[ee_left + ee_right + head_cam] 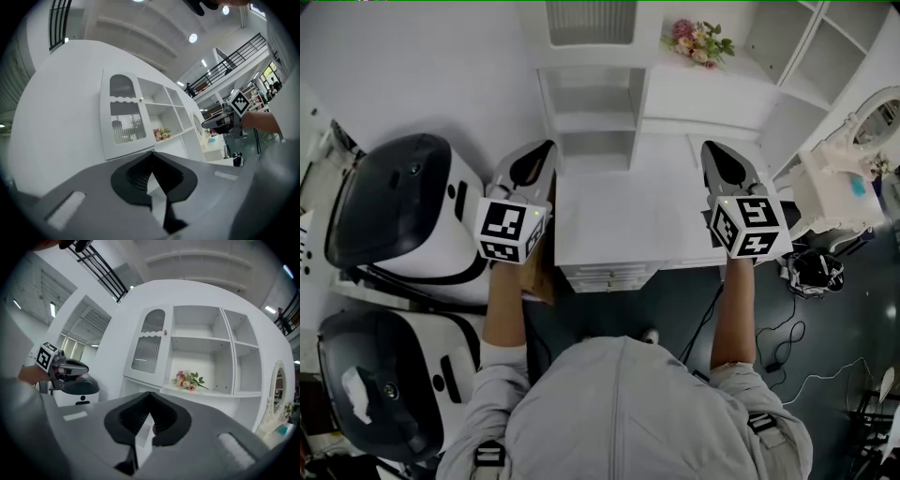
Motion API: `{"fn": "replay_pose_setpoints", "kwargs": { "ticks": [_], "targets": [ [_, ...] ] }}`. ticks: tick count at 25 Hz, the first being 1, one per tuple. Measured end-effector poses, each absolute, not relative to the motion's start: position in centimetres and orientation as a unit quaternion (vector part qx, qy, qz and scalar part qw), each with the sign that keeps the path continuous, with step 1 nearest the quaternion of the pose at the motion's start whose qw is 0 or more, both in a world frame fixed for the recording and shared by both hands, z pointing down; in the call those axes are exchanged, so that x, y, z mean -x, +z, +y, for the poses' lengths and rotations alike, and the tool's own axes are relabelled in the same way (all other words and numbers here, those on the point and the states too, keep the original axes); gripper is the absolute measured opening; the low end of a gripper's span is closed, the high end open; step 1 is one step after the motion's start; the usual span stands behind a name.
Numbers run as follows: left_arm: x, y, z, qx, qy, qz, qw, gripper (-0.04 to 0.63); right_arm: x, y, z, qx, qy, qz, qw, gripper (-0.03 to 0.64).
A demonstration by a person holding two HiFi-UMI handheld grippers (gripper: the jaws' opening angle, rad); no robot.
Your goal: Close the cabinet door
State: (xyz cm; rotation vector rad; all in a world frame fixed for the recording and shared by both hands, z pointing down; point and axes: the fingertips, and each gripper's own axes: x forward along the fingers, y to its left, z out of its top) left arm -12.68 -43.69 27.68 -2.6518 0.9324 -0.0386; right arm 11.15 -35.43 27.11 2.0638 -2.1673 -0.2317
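Observation:
The white cabinet's door (150,345), arched with ribbed glass and a small knob, lies flush with the cabinet front at the left of the open shelves (201,352). It also shows in the left gripper view as the door (124,115) and at the top of the head view as the door (591,21). My left gripper (546,148) is shut and empty, apart from the cabinet, with its tips (152,155) together. Level with it on the right, my right gripper (712,148) is shut on nothing too, tips (150,395) meeting. Both point at the cabinet over the desk top (628,216).
A bunch of flowers (698,42) lies on a shelf right of the door. Two white machines with dark domes (403,206) (375,394) stand at the left. A white vanity with a round mirror (872,122) is at the right, with cables (787,328) on the dark floor.

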Motion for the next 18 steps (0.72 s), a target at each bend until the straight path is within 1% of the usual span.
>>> {"fn": "replay_pose_setpoints", "kwargs": {
  "ticks": [6,10,18],
  "targets": [
    [11.6,26.7,-42.1,0.924,-0.006,0.34,0.172,0.017,-11.8,26.3,-34.1,-0.67,-0.086,-0.734,0.064,0.002],
    [11.3,27.0,-41.2,0.922,-0.007,0.346,0.172,0.017,-11.7,26.3,-33.2,-0.662,-0.096,-0.74,0.077,0.002],
    [9.3,27.1,-40.2,0.924,-0.007,0.341,0.17,0.017,-11.8,27.1,-32.6,-0.656,-0.093,-0.745,0.081,0.0]
  ]
}}
